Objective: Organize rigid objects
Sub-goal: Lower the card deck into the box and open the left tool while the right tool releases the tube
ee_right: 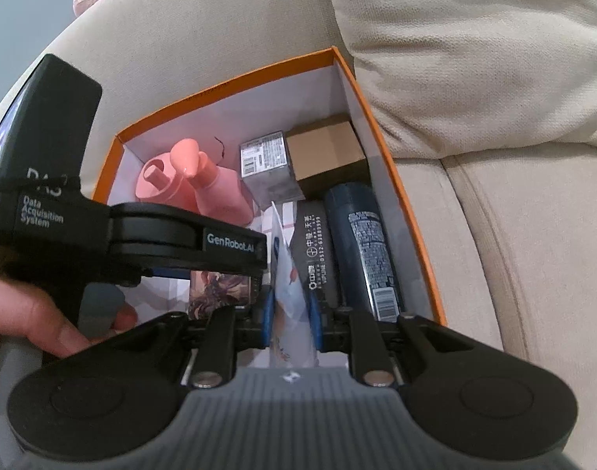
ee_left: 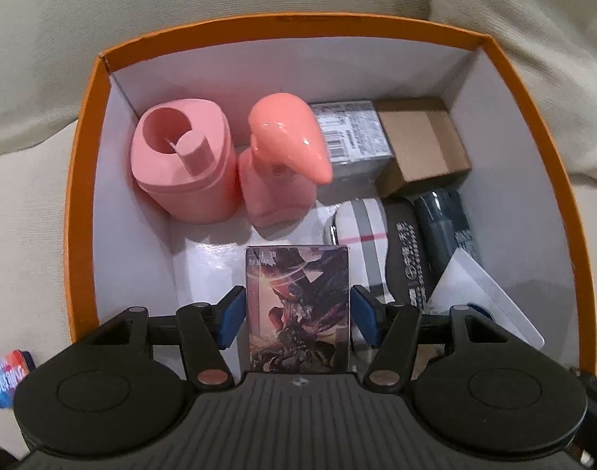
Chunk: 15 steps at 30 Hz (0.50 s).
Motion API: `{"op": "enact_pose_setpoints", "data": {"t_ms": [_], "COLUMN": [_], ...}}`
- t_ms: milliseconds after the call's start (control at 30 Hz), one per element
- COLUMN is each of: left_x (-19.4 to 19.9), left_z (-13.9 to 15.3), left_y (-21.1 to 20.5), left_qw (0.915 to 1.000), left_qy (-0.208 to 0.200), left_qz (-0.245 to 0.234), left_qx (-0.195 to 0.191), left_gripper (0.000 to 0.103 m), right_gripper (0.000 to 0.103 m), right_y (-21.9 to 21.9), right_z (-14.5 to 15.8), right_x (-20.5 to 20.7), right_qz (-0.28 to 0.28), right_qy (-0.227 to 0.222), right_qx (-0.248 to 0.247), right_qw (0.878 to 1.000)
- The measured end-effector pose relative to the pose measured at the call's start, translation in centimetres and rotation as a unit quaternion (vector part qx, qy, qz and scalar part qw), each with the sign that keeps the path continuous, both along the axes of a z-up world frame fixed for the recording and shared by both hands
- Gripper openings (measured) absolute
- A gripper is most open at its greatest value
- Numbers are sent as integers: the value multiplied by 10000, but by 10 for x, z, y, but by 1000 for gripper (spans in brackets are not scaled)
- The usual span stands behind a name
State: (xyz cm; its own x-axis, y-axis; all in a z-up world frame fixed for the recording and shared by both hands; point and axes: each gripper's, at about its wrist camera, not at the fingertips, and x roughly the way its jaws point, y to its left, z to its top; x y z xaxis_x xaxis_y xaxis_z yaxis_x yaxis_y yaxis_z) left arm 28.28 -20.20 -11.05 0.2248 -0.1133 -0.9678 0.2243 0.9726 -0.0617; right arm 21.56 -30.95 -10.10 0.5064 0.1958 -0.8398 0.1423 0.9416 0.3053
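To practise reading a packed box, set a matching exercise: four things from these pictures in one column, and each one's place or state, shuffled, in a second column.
1. card box
2. pink pump bottle
3. brown carton
4. dark spray can

A. far right corner of the orange box
B. lying along the right wall
C. between the left gripper pads
D. upright beside the pink container

Pairs: 1-C, 2-D, 3-A, 4-B

Left hand-held gripper [ee_left: 298,315] clamping card box [ee_left: 298,309], orange box [ee_left: 79,180]
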Motion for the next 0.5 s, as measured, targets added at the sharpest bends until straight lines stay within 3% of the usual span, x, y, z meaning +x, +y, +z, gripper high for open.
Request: {"op": "enact_pose_setpoints", "data": {"t_ms": [300,400,500], "left_x": [-17,-22,-29], "left_z": [20,27,30], "left_y": [0,0,-6], "left_qw": [9944,9893,9785], "left_qy": [39,99,103], "left_qz": [-1049,-1452,-2055], "left_qx": [-109,-94,142], "left_gripper": [69,69,69], "right_gripper": [20,20,20], "right_y": [-3,-2,-2], "right_z": [7,9,9], "right_x": [-7,-12,-19], "right_qz": [13,88,90], "right_qy": [-51,-27,-4], "right_qx": [-67,-120,-139], "right_qw": [10000,9999,9999]}}
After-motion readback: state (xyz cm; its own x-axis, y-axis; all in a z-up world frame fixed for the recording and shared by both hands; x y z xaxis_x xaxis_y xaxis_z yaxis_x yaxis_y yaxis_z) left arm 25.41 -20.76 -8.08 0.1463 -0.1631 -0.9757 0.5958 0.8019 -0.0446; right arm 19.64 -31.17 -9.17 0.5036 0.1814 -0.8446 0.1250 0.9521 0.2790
